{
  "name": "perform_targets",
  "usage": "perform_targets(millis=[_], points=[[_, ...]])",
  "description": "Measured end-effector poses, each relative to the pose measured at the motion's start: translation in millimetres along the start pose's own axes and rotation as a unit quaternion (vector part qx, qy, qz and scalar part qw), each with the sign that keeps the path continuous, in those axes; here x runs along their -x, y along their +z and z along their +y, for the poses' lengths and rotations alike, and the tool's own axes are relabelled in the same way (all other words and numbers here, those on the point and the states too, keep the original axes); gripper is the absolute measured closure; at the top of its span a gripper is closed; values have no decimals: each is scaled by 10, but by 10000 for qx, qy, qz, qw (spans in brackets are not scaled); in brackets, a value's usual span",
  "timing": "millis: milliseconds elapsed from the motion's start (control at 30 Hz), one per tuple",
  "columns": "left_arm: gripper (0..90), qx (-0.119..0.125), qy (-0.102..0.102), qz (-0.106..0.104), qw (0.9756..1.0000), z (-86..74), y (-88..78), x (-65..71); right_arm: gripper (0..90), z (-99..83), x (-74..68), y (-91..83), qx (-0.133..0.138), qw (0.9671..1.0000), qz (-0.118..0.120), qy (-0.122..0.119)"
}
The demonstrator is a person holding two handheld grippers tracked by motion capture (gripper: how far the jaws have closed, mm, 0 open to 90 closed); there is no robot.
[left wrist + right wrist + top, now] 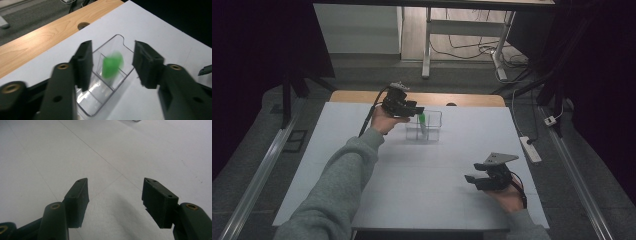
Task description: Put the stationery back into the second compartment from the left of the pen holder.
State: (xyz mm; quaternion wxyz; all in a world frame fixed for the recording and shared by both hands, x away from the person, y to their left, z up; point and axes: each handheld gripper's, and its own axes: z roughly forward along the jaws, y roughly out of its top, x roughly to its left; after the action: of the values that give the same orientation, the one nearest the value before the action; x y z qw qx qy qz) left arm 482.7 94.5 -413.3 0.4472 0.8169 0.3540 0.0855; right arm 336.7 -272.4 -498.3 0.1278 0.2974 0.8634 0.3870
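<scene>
Left gripper (112,63) looks down along own two black jaws, jaws spread apart, nothing pressed between pads. Blurred green object (112,66) ahead in gap between jaws, touching neither, over clear plastic divided tray (100,100); whether it rests in middle compartment cannot be told. Tray lies on white tabletop sheet (160,32). Beyond tray, light wooden table edge (50,35) with round hole (83,25). Dark tip of other gripper (205,70) at far right.
</scene>
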Motion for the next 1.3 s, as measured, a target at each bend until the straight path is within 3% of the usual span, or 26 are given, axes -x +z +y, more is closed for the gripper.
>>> perform_targets(millis=[267, 533, 800, 1033, 1300], points=[[435, 35, 280, -43, 9996, -103, -151, 82, 374, -10, 18, -12, 25, 10000, -29, 7], [407, -266, 613, 110, 9977, -498, -370, 184, 369, -15, 40, -28, 39, 10000, -66, 54], [402, -252, 460, 118, 9986, -1015, -695, 208, 368, -25, 67, -40, 28, 9999, -81, 91], [402, -277, 313, 278, 9987, -1441, -933, 212, 364, -36, 97, -37, 1, 9999, -110, 100], [397, -375, 437, 465, 9973, -1751, -1096, 348, 359, -41, 124, -50, 5, 9998, -137, 141]])
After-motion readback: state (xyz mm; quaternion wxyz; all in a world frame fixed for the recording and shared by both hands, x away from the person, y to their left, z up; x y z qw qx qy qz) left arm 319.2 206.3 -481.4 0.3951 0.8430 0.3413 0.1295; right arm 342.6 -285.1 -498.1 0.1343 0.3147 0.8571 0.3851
